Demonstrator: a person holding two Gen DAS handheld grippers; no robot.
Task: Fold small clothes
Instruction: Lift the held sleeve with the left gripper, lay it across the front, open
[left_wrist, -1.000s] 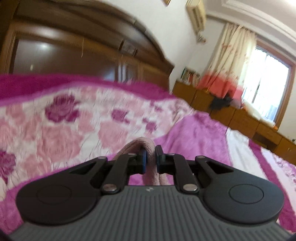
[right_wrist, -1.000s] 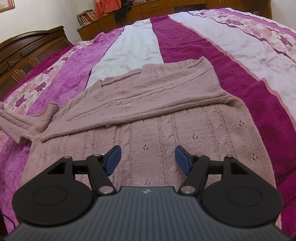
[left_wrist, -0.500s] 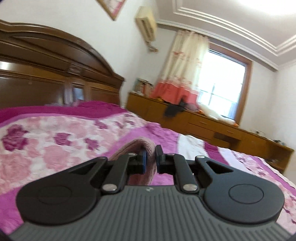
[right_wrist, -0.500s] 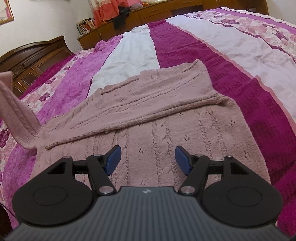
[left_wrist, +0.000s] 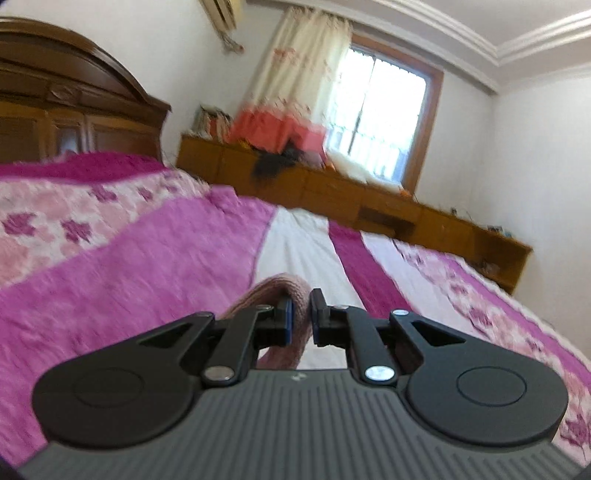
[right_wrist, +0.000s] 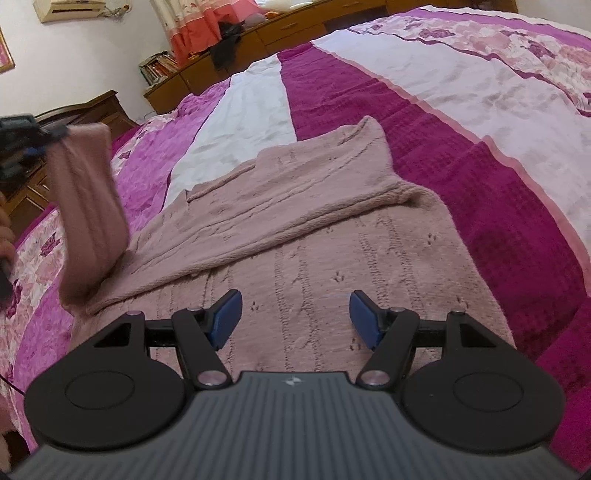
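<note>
A: Sweater (right_wrist: 332, 251), pink cable knit, spread on the bed (right_wrist: 498, 192) and part folded. One sleeve already lies slantwise across the chest. The body is flat and not yet folded up.

B: And the second sleeve (right_wrist: 88, 206)?

A: You have it raised off the bed at the left, hanging from your left gripper (right_wrist: 44, 138). In the left wrist view the cuff (left_wrist: 295, 306) sits pinched between narrow jaws, so that grip looks firm.

B: What is your other hand doing?

A: Your right gripper (right_wrist: 295, 319) hovers above the lower body of the sweater, jaws wide and holding nothing. Whether its fingertips (right_wrist: 227, 314) brush the knit cannot be told.

B: So how far along would you judge it?

A: Roughly the middle. The likely remainder: lay the lifted sleeve across the chest over the first, then fold the body, hem toward collar. The knit is soft and limp, so you may expect the sleeve to sag.
</note>
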